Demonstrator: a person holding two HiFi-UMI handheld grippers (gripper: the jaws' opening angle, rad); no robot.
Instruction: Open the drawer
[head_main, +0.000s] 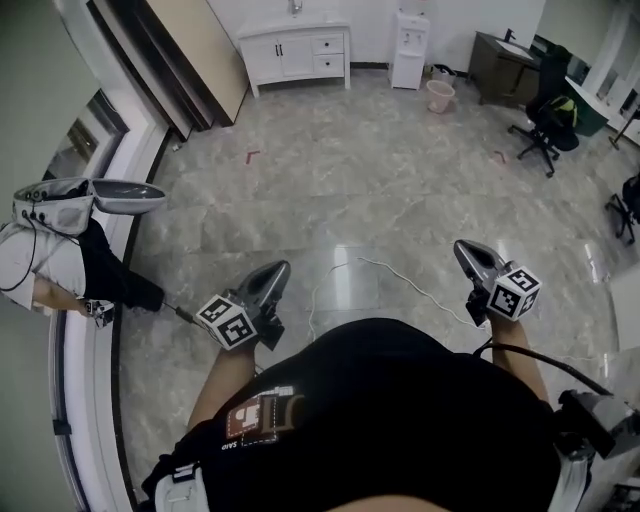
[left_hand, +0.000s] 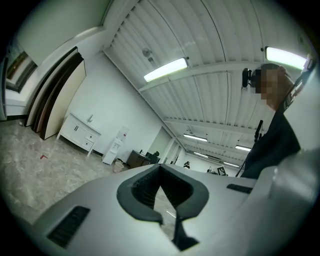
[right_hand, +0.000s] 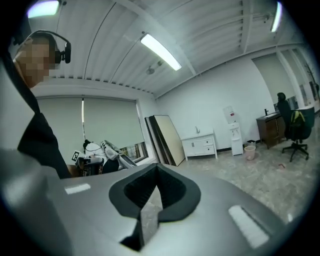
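Drawers (head_main: 328, 44) sit stacked in the right half of a white cabinet (head_main: 290, 55) at the floor's (head_main: 380, 180) far edge, against the wall (head_main: 370, 28), in the head view. The left gripper (head_main: 280, 268) and right gripper (head_main: 462, 248) hang over the floor's near part, well apart from the cabinet. In the left gripper view the jaws are together with nothing between them, and the cabinet is far off at left. In the right gripper view the jaws are likewise pressed together and empty, with the cabinet distant at right.
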